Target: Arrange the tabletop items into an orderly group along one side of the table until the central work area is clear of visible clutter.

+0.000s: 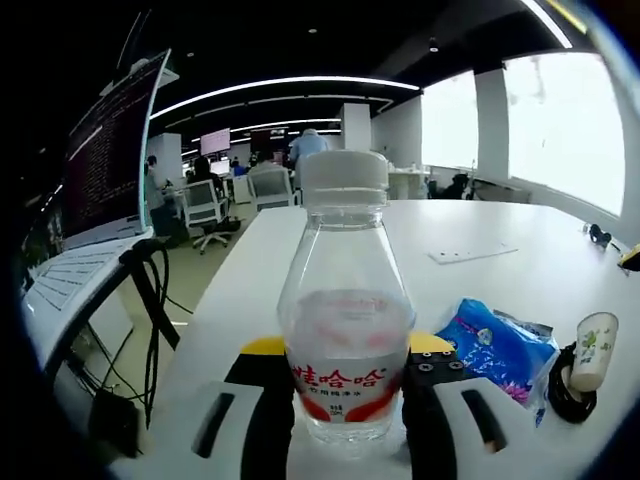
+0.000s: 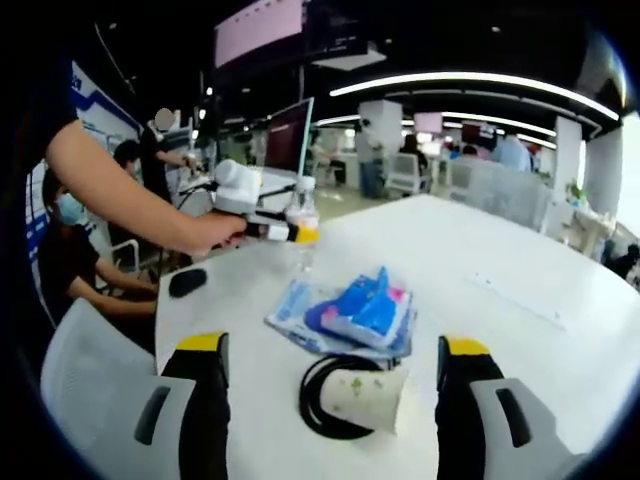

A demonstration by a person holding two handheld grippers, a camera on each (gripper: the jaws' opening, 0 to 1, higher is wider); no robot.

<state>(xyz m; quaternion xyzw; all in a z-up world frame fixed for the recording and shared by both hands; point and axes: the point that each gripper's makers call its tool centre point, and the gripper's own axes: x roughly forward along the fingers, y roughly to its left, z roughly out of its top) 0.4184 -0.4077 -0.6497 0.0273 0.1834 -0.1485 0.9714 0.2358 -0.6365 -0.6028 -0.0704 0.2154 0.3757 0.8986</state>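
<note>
A clear water bottle point(image 1: 345, 250) with a white cap and a red label stands upright between my left gripper's point(image 1: 347, 345) yellow-tipped jaws, which are shut on it near the table's left edge. In the right gripper view the same left gripper point(image 2: 290, 232), held by a person's hand, grips the bottle point(image 2: 302, 205) at the far side of the table. My right gripper point(image 2: 333, 345) is open, its jaws wide apart. Between them a paper cup point(image 2: 365, 398) lies on its side on a black cable coil point(image 2: 318, 385). Blue packets point(image 2: 355, 312) lie just beyond.
The white table point(image 2: 520, 270) also carries a small black object point(image 2: 187, 282) near its left edge and a flat white strip point(image 1: 472, 254). A laptop point(image 1: 105, 150) stands on a stand to the left of the table. People and office chairs point(image 1: 205, 205) are beyond.
</note>
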